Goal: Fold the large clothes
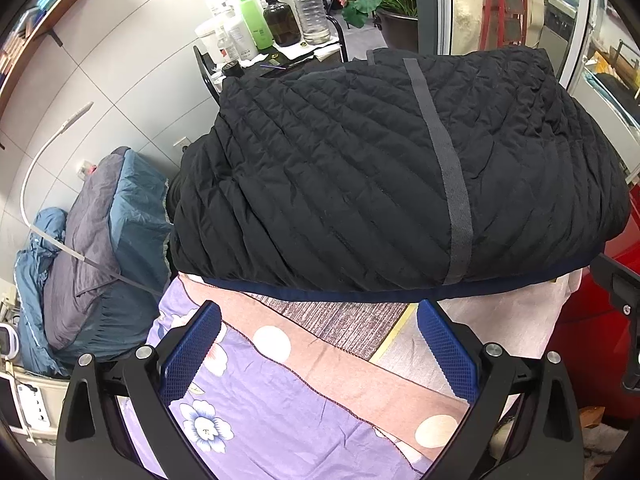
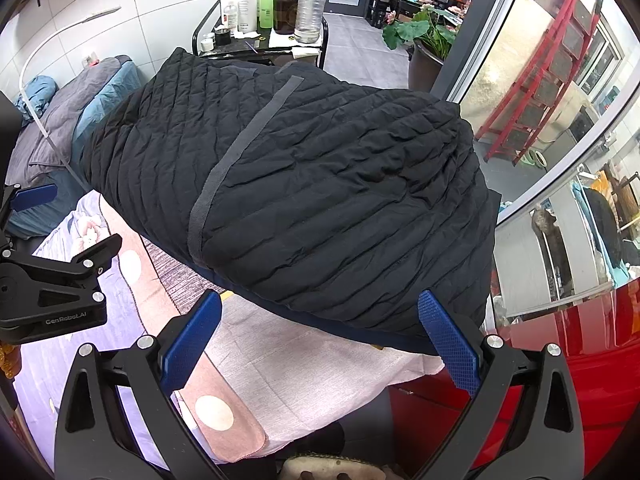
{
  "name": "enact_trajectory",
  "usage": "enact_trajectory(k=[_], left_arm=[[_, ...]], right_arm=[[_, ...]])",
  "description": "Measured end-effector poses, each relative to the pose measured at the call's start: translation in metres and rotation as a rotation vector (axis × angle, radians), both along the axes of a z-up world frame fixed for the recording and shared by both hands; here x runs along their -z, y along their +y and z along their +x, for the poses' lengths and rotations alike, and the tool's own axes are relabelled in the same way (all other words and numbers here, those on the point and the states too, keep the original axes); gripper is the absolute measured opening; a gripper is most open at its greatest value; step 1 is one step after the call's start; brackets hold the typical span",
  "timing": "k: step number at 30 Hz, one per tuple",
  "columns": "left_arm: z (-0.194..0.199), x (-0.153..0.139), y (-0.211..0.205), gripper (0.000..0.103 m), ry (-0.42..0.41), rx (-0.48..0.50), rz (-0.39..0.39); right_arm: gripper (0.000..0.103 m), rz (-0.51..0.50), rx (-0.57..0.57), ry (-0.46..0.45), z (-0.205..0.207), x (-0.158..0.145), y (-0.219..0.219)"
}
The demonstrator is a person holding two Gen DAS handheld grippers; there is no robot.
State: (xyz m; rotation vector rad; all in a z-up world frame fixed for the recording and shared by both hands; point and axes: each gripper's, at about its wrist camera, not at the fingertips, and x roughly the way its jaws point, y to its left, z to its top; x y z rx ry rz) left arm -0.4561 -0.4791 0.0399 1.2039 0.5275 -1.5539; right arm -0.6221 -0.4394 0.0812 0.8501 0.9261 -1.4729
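Note:
A black quilted jacket (image 1: pixel 380 176) with a grey stripe lies folded in a thick bundle on a table covered with a purple flowered sheet (image 1: pixel 248 412); a navy lining edge shows under it. It also shows in the right wrist view (image 2: pixel 320 188). My left gripper (image 1: pixel 320 348) is open and empty, just in front of the jacket's near edge. My right gripper (image 2: pixel 320 340) is open and empty at the jacket's near right edge. The left gripper (image 2: pixel 56 236) also shows at the left of the right wrist view.
A side table with several bottles (image 1: pixel 280 20) stands behind the jacket. A pile of blue and grey bedding (image 1: pixel 96 256) lies to the left, with a white lamp arm (image 1: pixel 36 164) over it. A red surface (image 2: pixel 560 360) and glass wall (image 2: pixel 520 80) are to the right.

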Motion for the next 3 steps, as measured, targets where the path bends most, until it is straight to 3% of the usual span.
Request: enact_trajectory(k=[3], left_arm=[[-0.0007, 0.0000, 0.0010, 0.097, -0.005, 0.004, -0.003]], right_arm=[[0.097, 0.000, 0.000, 0.000, -0.0002, -0.0001, 0.0005]])
